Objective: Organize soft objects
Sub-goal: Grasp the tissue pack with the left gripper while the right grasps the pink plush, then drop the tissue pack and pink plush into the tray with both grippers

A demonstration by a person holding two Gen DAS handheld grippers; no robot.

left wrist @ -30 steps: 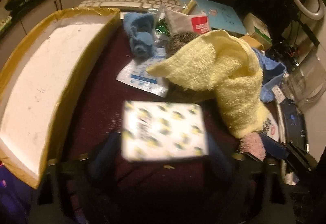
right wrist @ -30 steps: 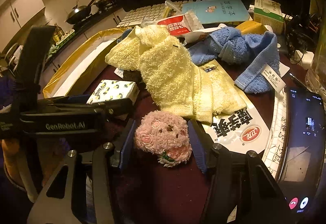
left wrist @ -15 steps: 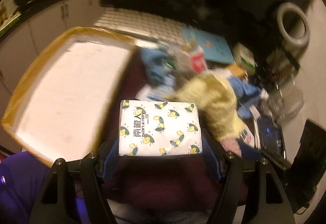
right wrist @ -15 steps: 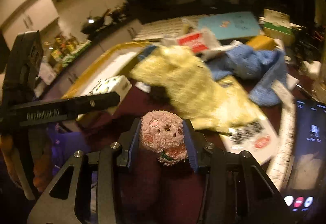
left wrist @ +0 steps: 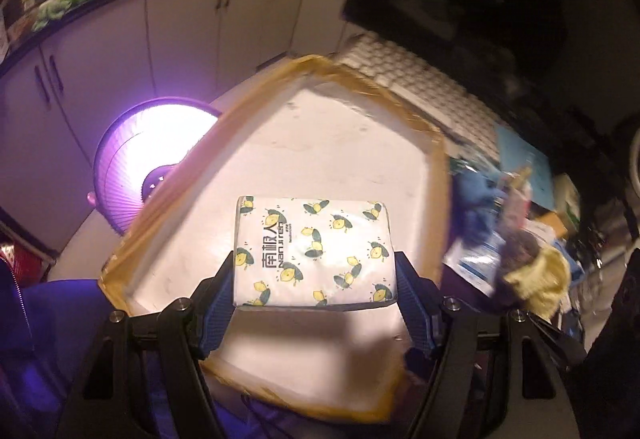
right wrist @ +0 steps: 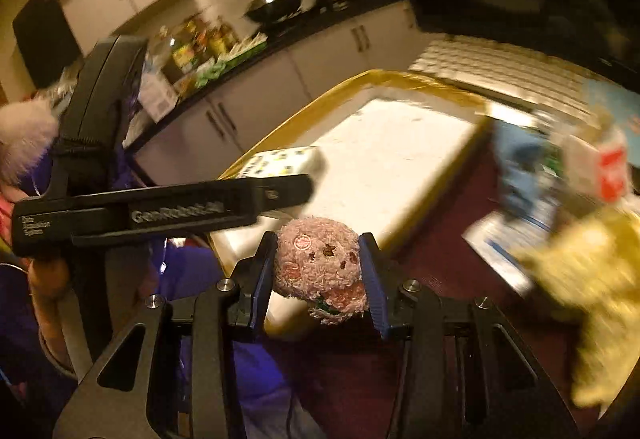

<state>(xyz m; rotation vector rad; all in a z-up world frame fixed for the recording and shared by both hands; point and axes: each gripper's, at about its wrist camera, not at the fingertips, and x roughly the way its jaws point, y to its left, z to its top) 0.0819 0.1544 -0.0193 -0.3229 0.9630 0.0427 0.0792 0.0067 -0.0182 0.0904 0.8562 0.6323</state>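
Note:
My left gripper [left wrist: 314, 275] is shut on a white tissue pack with lemon print [left wrist: 314, 253] and holds it above the white foam box with taped brown rim [left wrist: 320, 143]. The pack [right wrist: 286, 163] and box [right wrist: 392, 155] also show in the right wrist view. My right gripper [right wrist: 320, 267] is shut on a pink fuzzy plush toy [right wrist: 322, 271], held in the air near the box's near corner. A yellow towel [right wrist: 592, 279] and a blue cloth [right wrist: 520, 167] lie on the dark red table to the right.
A white keyboard [left wrist: 420, 79] lies behind the box. A purple-lit fan [left wrist: 140, 159] stands left of the box. Kitchen cabinets [left wrist: 180, 19] and a counter with a wok are behind. Packets and papers [right wrist: 504, 239] clutter the table on the right.
Both grippers have lifted their objects and swung left toward the foam box. The tissue pack is now over the box. The plush has left the table.

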